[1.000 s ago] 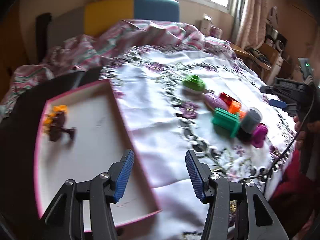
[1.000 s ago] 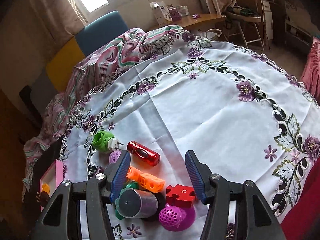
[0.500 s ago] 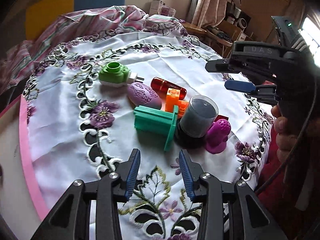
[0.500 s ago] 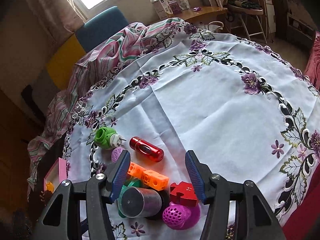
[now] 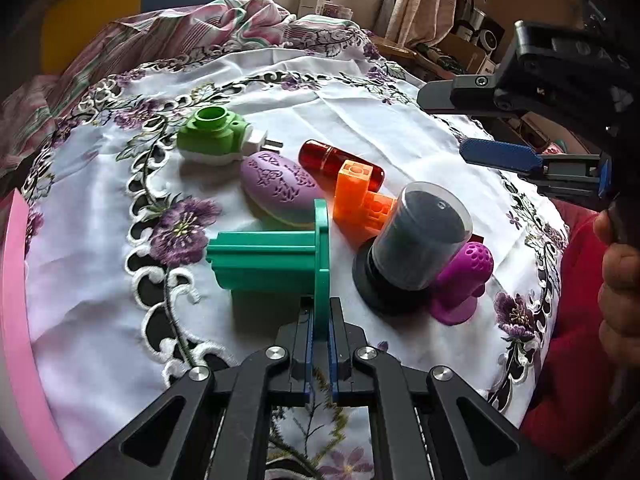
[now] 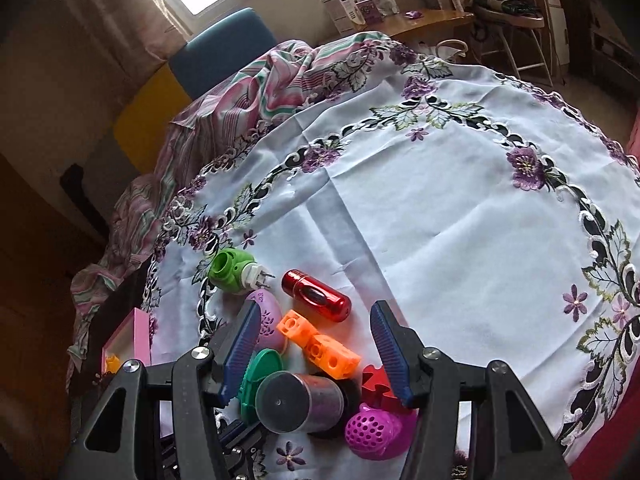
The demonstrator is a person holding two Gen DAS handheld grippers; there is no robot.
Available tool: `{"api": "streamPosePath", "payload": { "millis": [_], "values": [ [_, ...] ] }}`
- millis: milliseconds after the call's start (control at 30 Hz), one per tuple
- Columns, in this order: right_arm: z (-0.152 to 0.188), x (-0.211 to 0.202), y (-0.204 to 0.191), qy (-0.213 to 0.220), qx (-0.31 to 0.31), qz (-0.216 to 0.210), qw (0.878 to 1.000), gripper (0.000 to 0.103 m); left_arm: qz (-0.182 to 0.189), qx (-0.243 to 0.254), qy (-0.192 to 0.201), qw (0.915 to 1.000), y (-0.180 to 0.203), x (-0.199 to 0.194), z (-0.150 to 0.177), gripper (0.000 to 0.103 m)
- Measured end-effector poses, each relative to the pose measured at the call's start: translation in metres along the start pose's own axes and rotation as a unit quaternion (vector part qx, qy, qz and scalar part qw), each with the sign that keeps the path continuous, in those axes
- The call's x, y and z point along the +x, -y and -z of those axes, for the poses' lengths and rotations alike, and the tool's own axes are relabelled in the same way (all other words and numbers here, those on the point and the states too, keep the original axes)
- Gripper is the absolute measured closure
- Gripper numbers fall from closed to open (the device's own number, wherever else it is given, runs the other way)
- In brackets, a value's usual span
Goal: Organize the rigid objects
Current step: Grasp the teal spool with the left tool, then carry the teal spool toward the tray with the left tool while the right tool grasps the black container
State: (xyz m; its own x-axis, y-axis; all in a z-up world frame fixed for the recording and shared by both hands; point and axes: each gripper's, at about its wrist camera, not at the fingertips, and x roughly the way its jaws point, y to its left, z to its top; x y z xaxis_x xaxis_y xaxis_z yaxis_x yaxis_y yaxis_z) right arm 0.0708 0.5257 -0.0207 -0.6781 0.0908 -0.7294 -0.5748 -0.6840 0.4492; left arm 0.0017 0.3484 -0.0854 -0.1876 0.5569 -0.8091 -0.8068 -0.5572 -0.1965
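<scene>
The black plastic body of the right gripper (image 5: 496, 124), seen from the left wrist above the clear-domed grey canister (image 5: 420, 236), bears raised letters that seem to read "DAS". White cartons (image 6: 340, 10) on the far wooden desk carry print too small to read.

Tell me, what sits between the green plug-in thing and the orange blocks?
The lilac patterned oval lies between the green plug-in and the orange blocks, clearest in the left wrist view.

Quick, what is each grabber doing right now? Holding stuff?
Left gripper: just closed, pinching the flat flange of the teal spool.
Right gripper: open, holding nothing, above the toy pile.
</scene>
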Motion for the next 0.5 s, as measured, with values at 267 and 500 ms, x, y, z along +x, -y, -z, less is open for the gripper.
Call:
{"api": "streamPosePath", "payload": {
  "millis": [267, 500],
  "values": [
    [0.014, 0.019, -0.032, -0.060, -0.076, -0.037, 0.995, 0.045, -0.021, -0.032, 0.019, 0.9991, -0.022, -0.036, 0.023, 0.097],
    [0.030, 0.025, -0.049, -0.079, -0.136, 0.001, 0.988, 0.042, -0.034, -0.041, 0.054, 0.9971, -0.030, -0.072, 0.027, 0.097]
  ]
}}
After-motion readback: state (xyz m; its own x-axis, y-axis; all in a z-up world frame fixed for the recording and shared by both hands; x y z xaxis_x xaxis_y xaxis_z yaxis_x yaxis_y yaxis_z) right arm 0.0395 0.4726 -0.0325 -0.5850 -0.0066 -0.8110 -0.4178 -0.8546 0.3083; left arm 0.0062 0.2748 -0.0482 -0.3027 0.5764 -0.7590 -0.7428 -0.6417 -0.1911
